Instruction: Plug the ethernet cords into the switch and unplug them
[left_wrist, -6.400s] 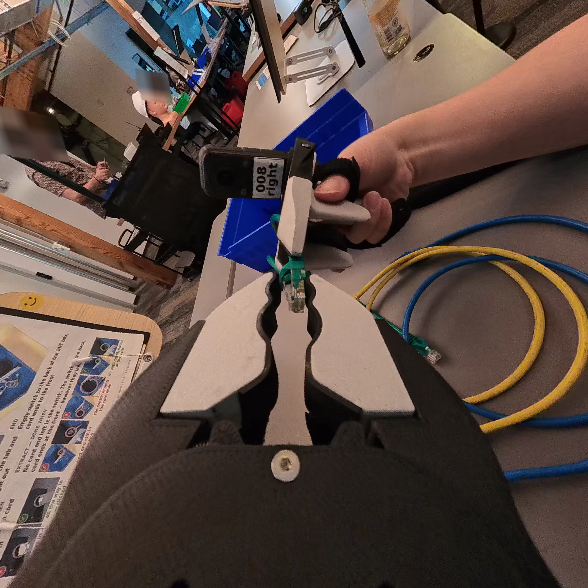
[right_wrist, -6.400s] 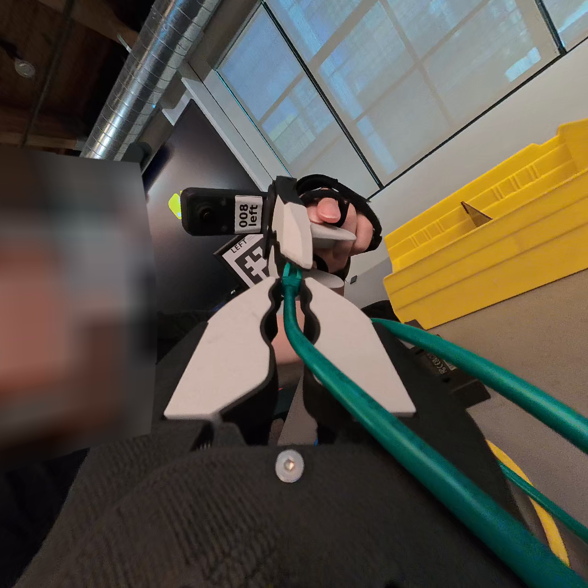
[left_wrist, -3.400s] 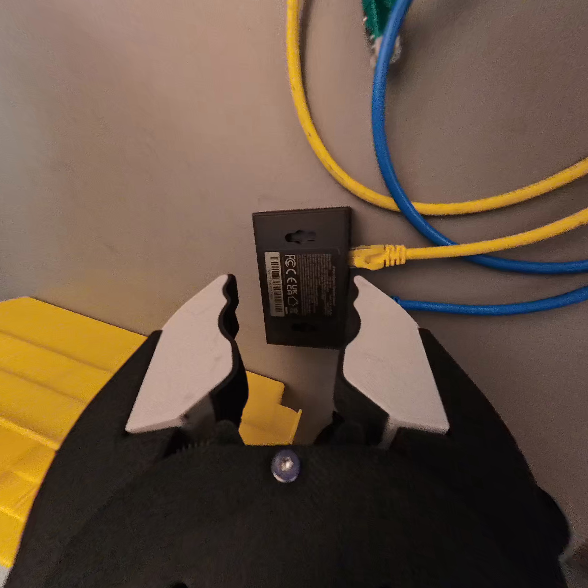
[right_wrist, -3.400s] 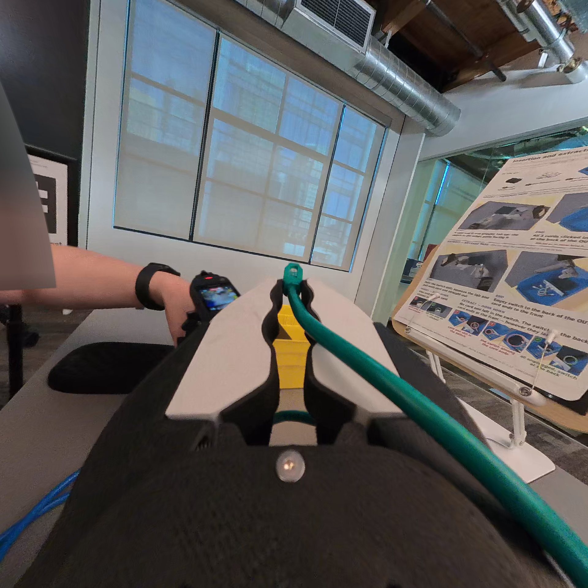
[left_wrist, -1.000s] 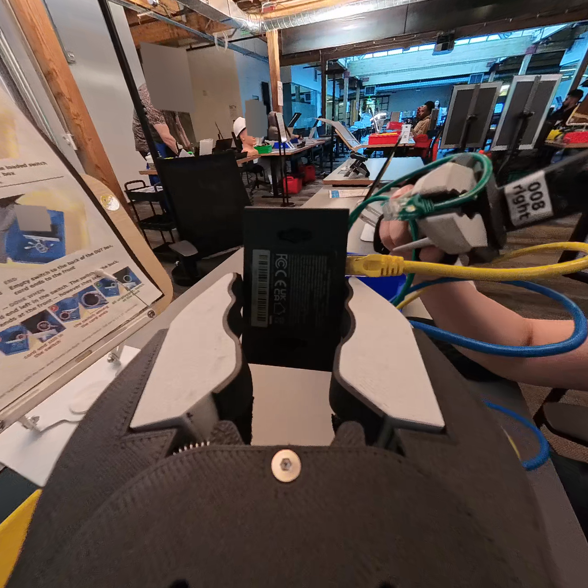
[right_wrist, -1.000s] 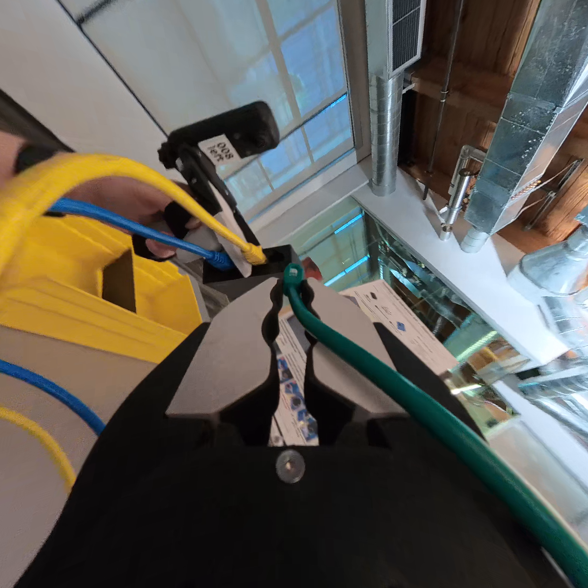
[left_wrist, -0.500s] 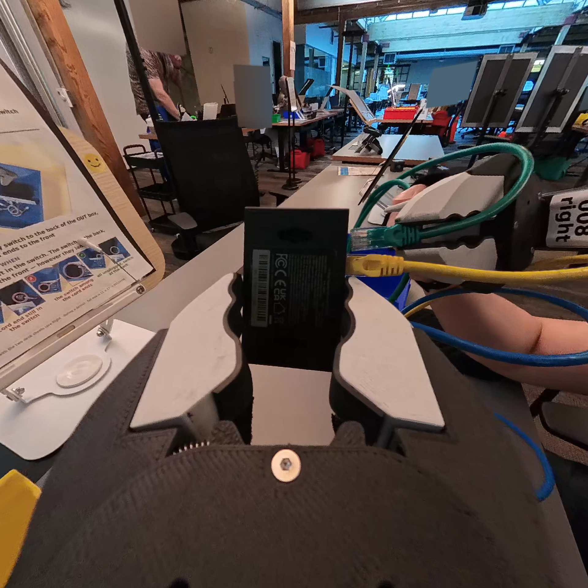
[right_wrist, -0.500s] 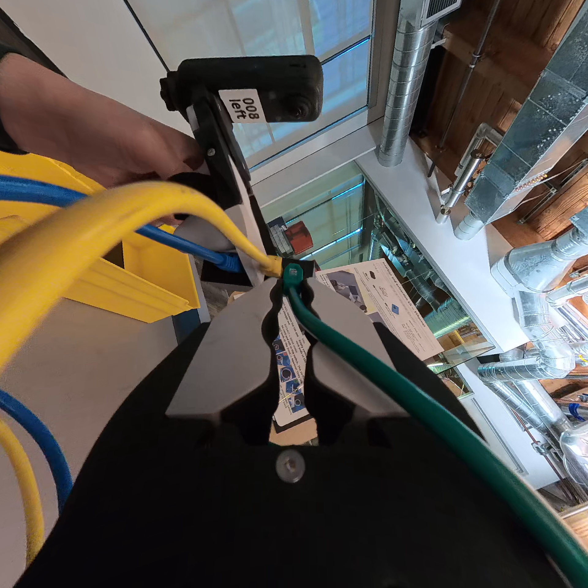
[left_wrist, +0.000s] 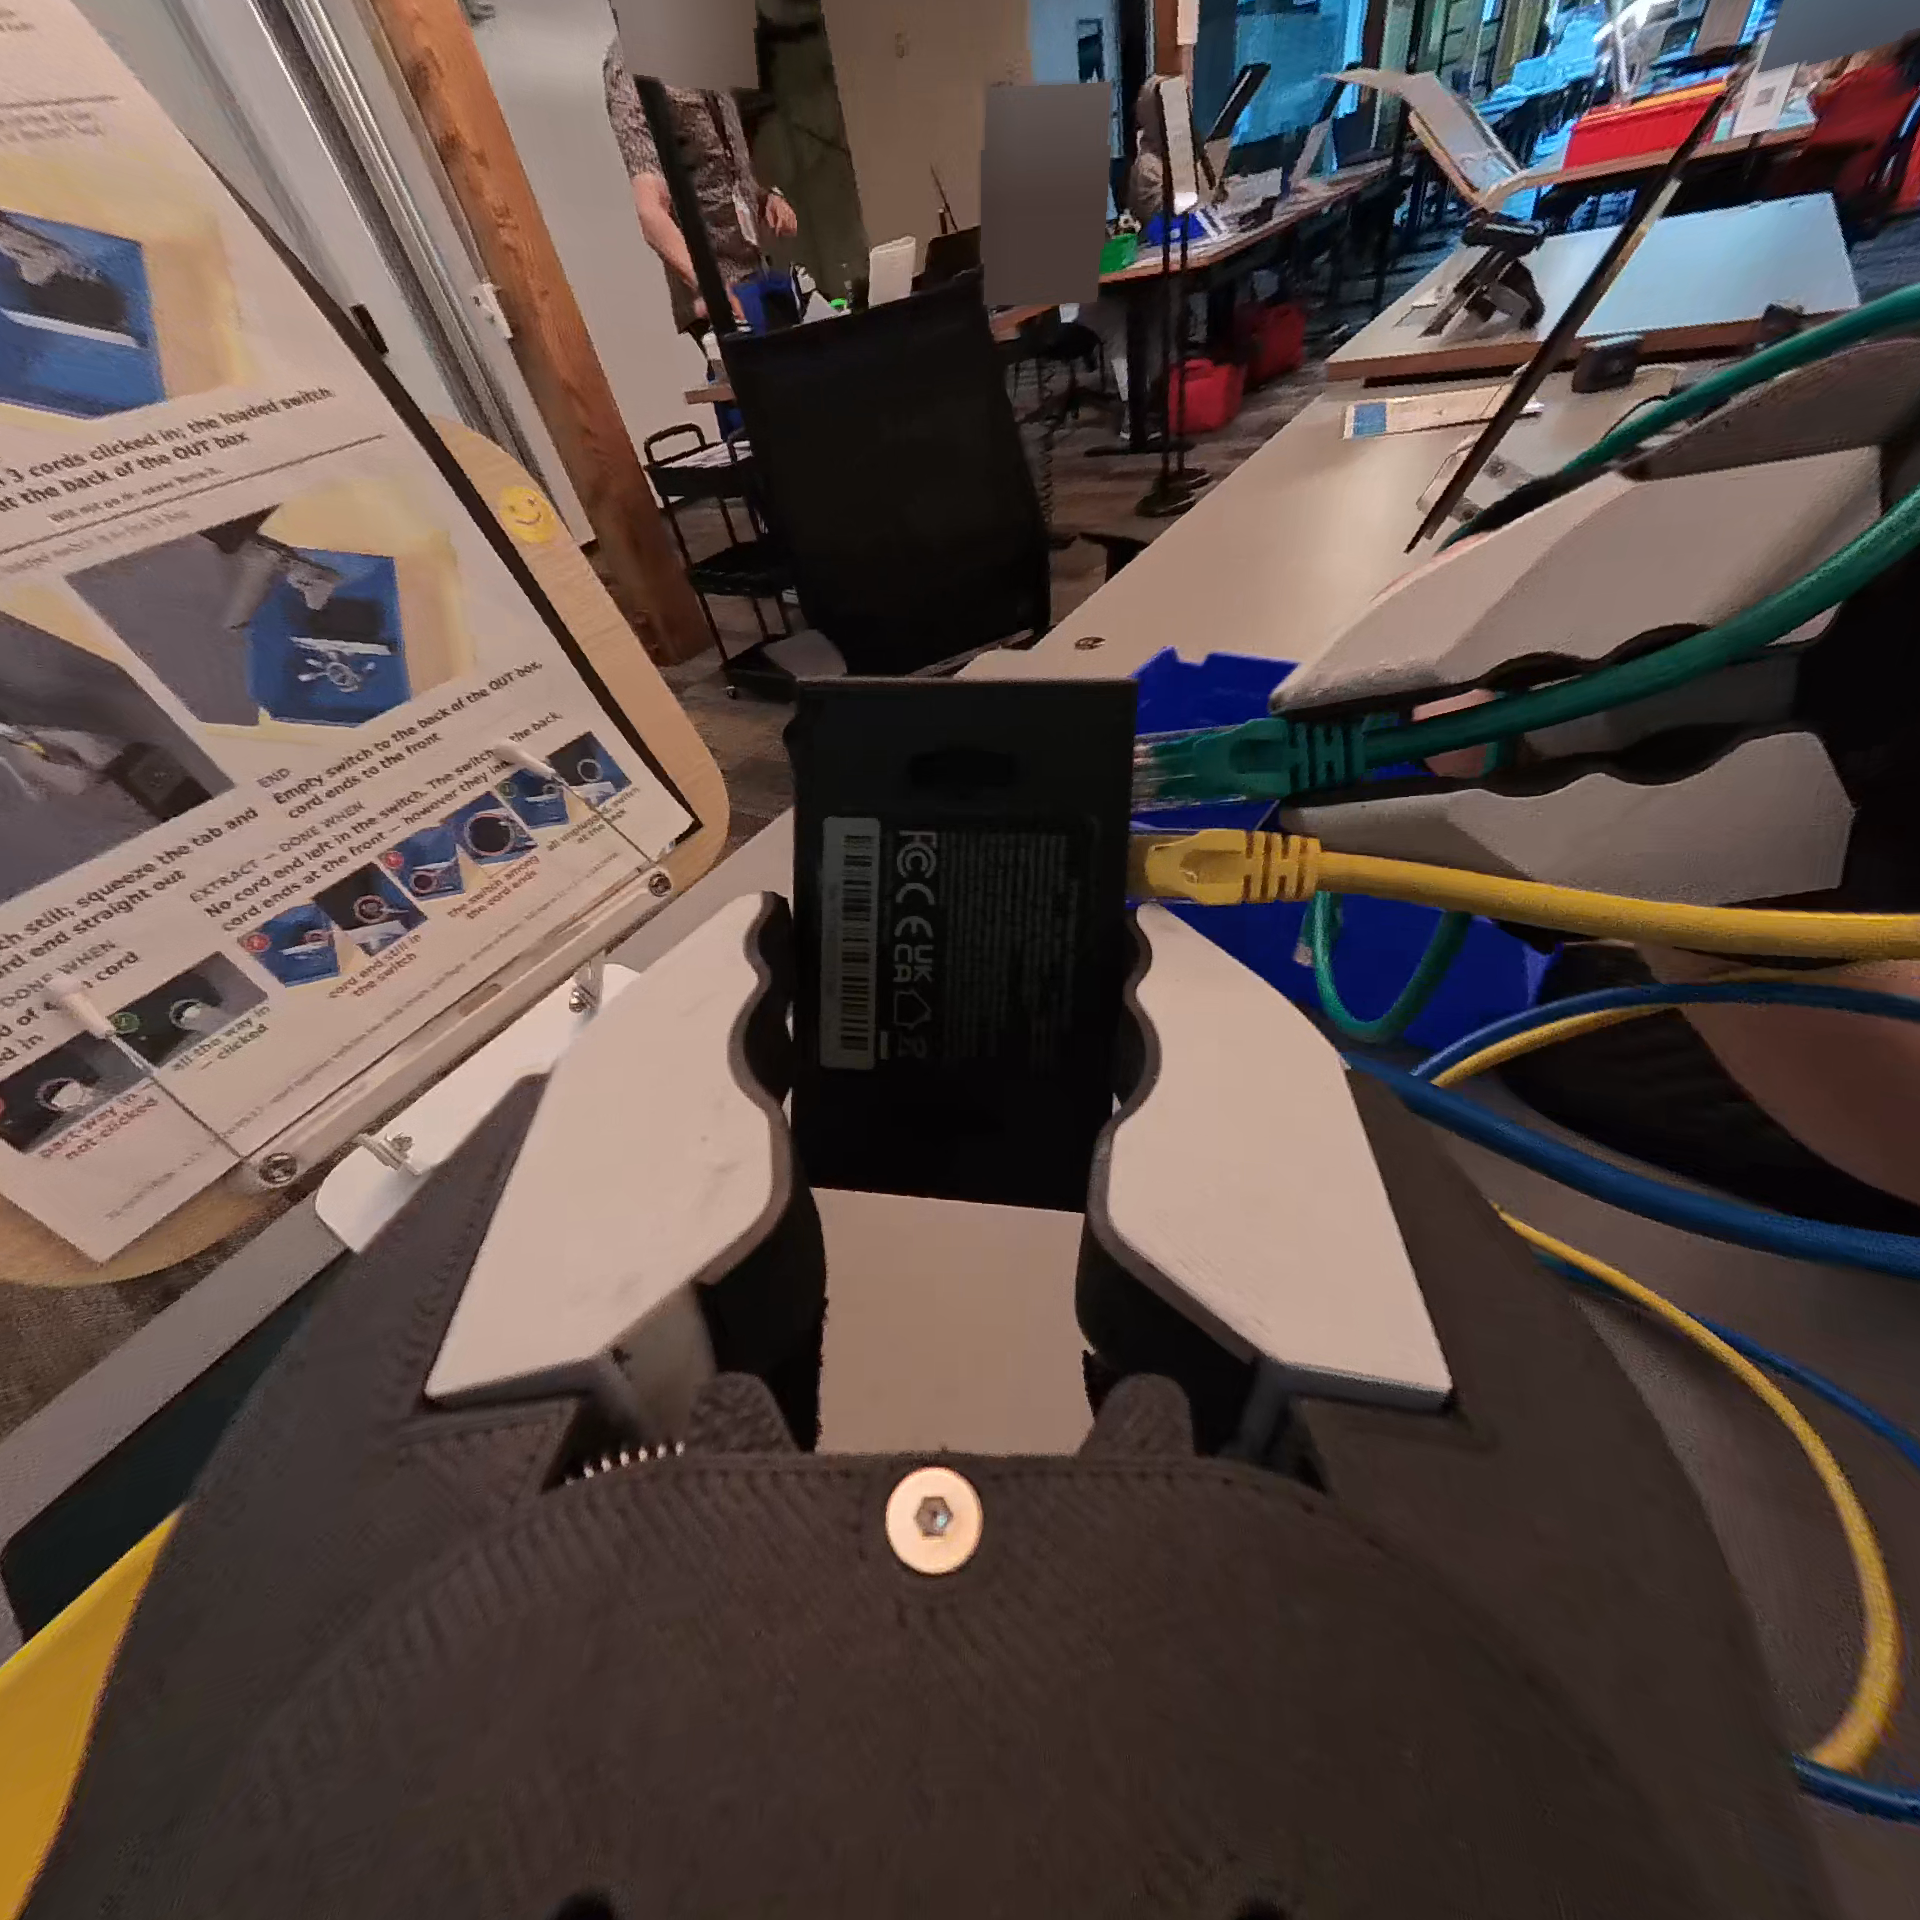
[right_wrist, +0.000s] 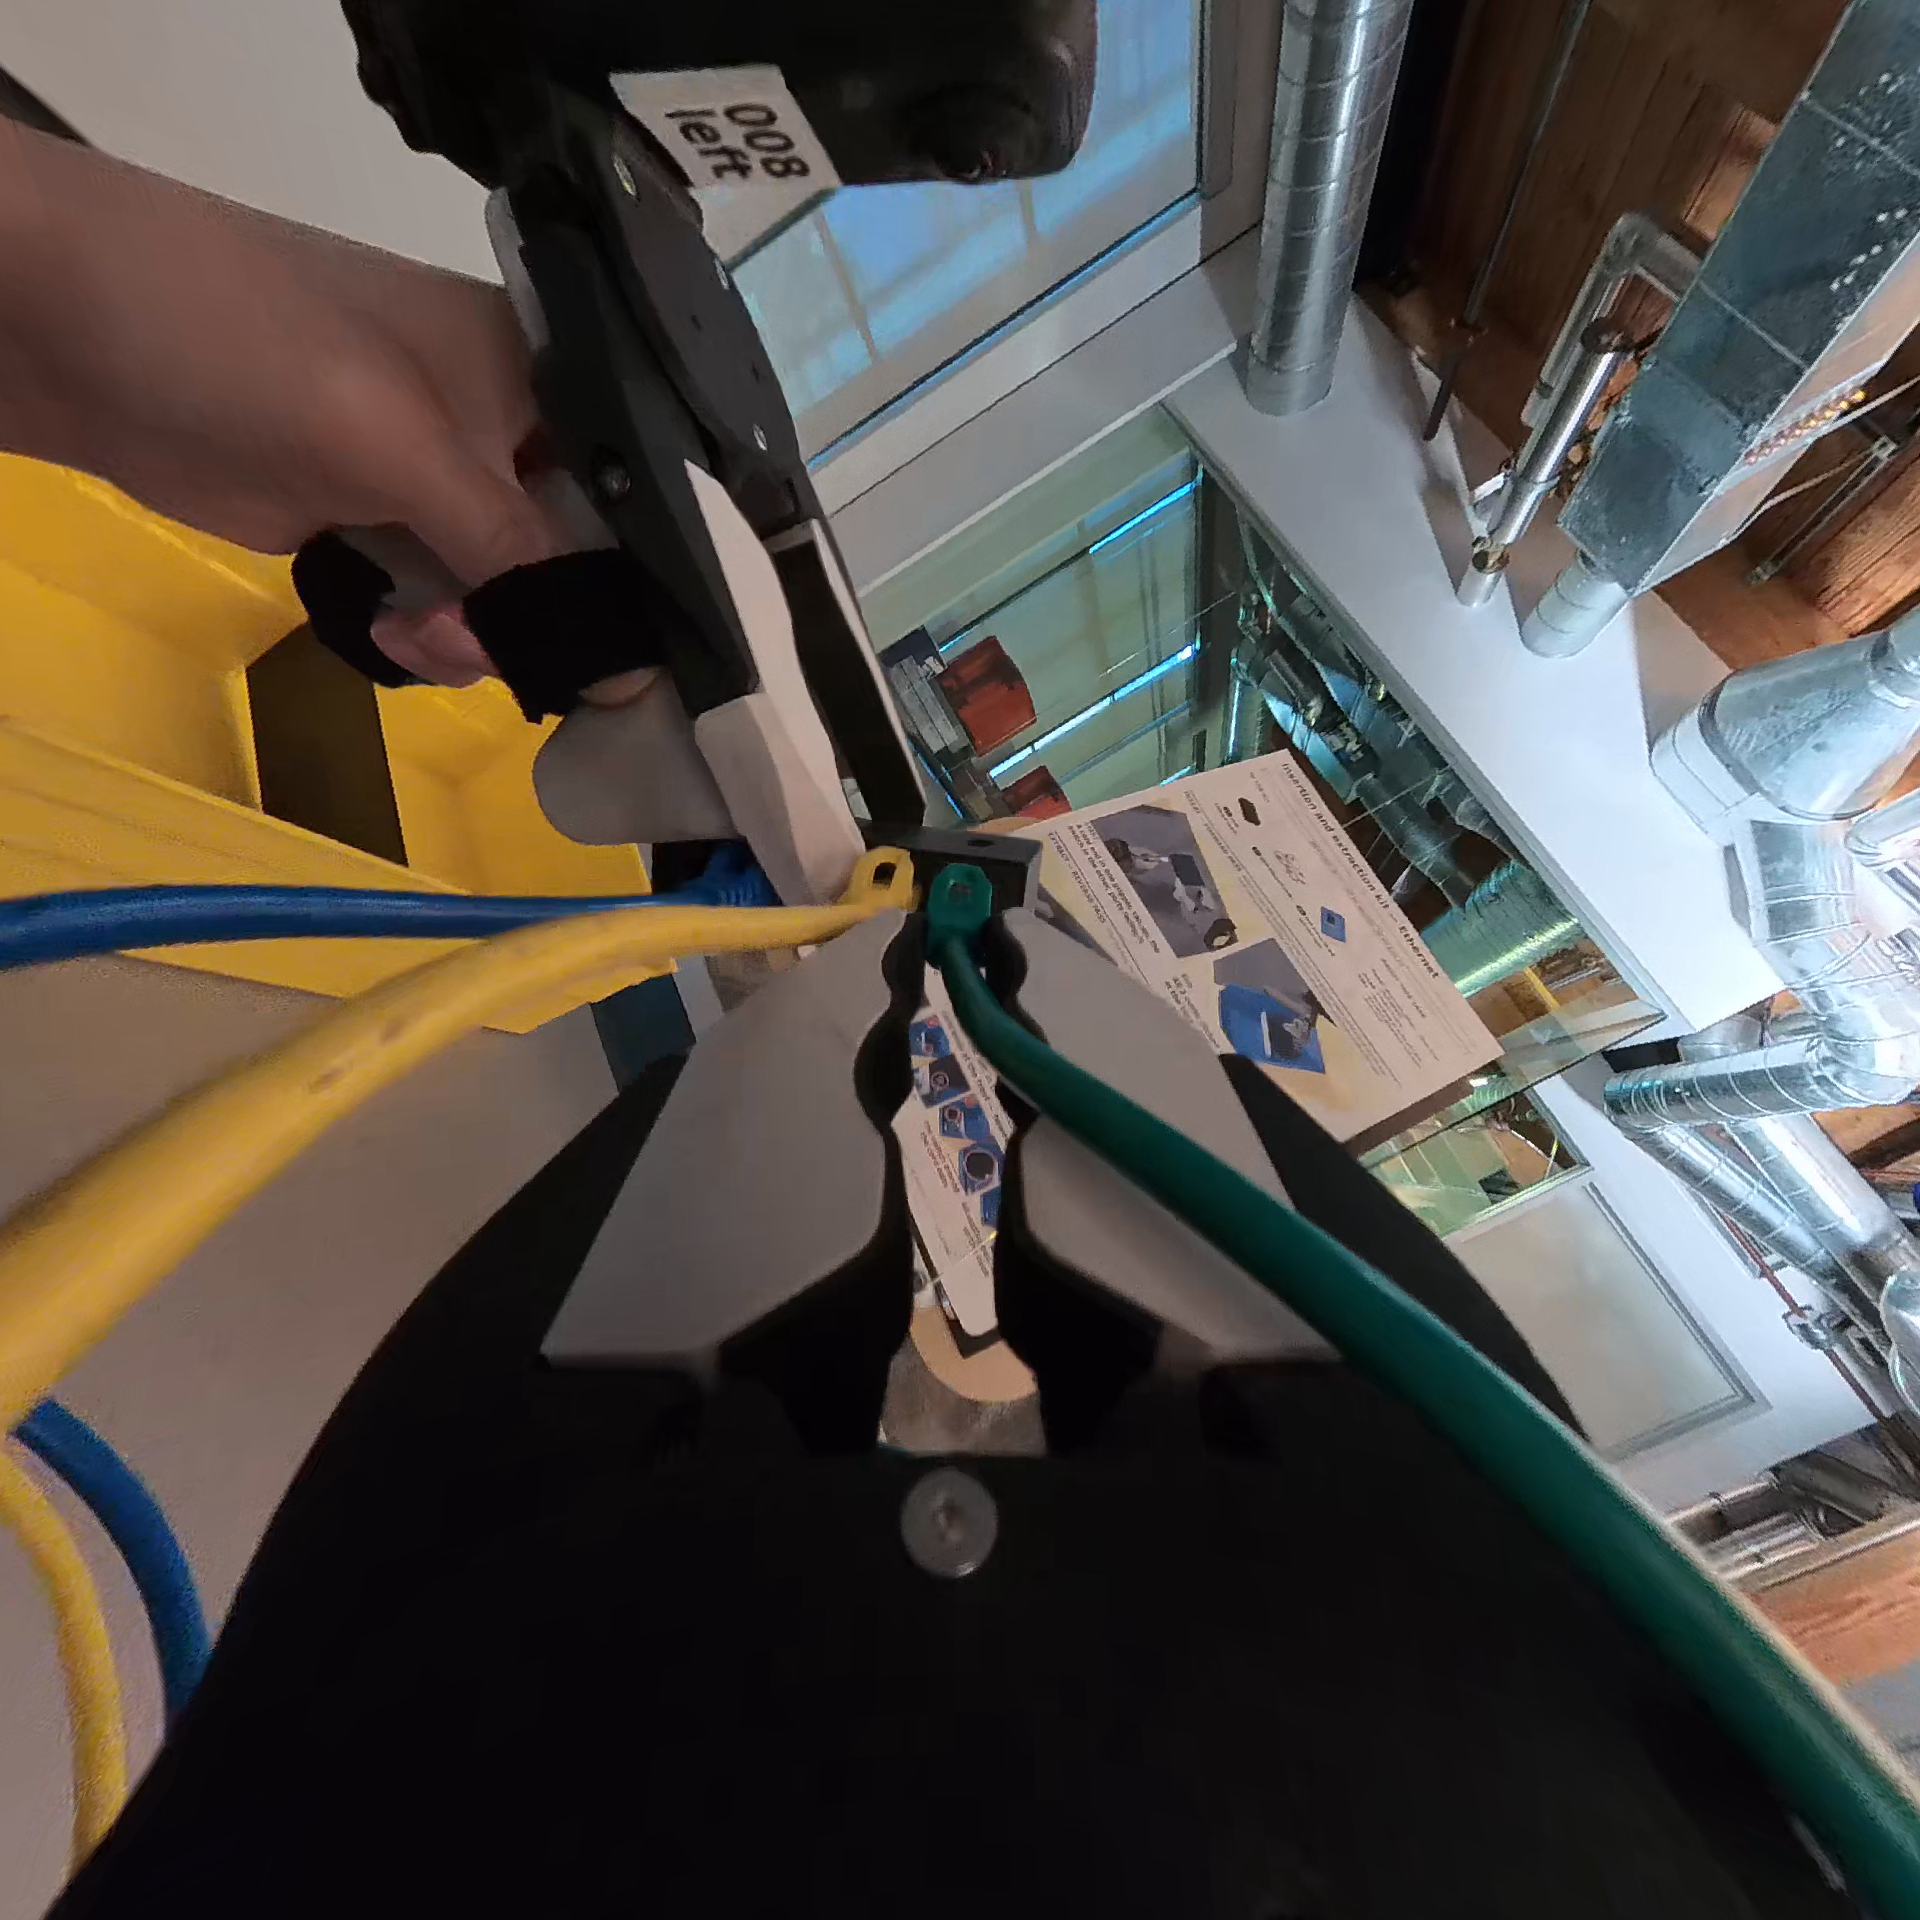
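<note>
The green plug has closed from just off the switch to its port edge above the seated yellow plug, pinched in the right tool while the left tool clamps the switch upright; I judge the next move a straight push until it clicks.

The switch stands upright between the left tongs, with an instruction board to its left. On its right side one ethernet plug sits in a port, and just above it the right tongs hold another plug against the switch, perhaps partly in. A bin lies behind on the bench.
</note>
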